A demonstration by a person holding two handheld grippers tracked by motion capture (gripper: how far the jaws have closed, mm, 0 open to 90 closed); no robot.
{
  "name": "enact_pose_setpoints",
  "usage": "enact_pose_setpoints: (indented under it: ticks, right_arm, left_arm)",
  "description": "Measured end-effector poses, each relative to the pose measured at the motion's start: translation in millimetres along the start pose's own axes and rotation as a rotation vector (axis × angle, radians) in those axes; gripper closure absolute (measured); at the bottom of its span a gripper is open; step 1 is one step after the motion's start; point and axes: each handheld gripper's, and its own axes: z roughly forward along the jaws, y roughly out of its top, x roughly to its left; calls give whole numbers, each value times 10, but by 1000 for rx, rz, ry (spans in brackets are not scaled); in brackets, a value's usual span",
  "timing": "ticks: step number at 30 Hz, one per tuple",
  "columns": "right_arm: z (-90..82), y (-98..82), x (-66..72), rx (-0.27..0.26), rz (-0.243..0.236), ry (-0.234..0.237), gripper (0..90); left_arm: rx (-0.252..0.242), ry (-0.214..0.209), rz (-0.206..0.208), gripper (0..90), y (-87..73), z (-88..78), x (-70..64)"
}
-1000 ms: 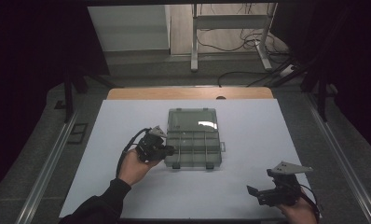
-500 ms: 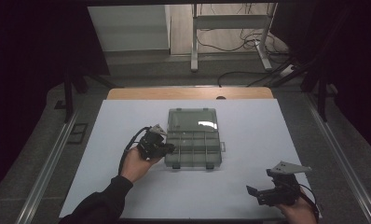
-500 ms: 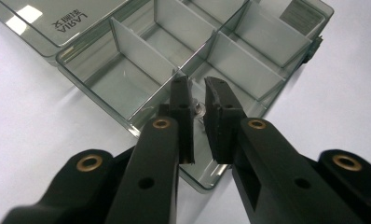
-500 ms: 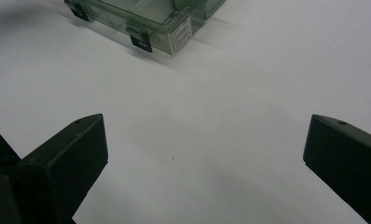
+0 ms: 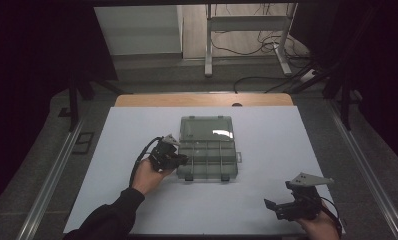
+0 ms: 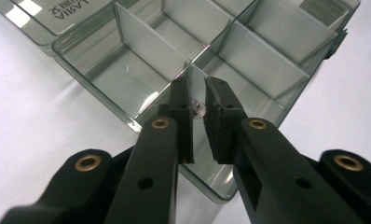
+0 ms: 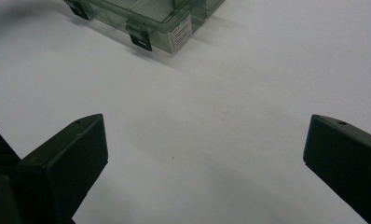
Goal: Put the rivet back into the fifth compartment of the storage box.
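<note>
Over on the left, the left gripper (image 5: 182, 160) sits in the person's left hand (image 5: 148, 176), its tips right at the left wall of the clear compartment box (image 5: 207, 150). In the left gripper view the two black jaws are nearly together, pinching a tiny clear-and-silver bit (image 6: 198, 109) between the pads (too small to say what it actually is). The jaws point down over the near corner compartment (image 6: 127, 81) of the box — dividers fan out just beyond the tips and the box wall runs right under them.

The box itself lies in the middle of the white table (image 5: 267, 135), lid (image 5: 206, 128) flipped open on the far side, two dark latches (image 5: 225, 177) along the front edge.

Moving right, the right gripper (image 5: 274, 206) rests low near the table's front edge in the person's right hand (image 5: 314, 226), well apart from the box. Its jaws are spread wide with nothing between them — just bare white table in the gap. From its own view, the box's labelled corner (image 7: 181, 31) sits far ahead and to the left of the jaws.
</note>
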Motion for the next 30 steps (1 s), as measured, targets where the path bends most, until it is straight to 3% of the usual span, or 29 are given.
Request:
enact_pose_setpoints:
  ticks: [6, 14, 24, 30]
  right_arm:
    - [0, 0, 0, 0, 0, 1, 0]
    - [-3, 0, 1, 0, -2, 0, 0]
    - [-8, -1, 4, -5, -3, 1, 0]
    - [-9, -1, 5, -6, -3, 1, 0]
  left_arm:
    - [21, 5, 11, 809, -10, 61, -8]
    - [18, 15, 9, 706, -13, 59, -10]
    - [-41, 8, -15, 569, -6, -102, -7]
    - [-63, 3, -6, 476, -21, -184, -29]
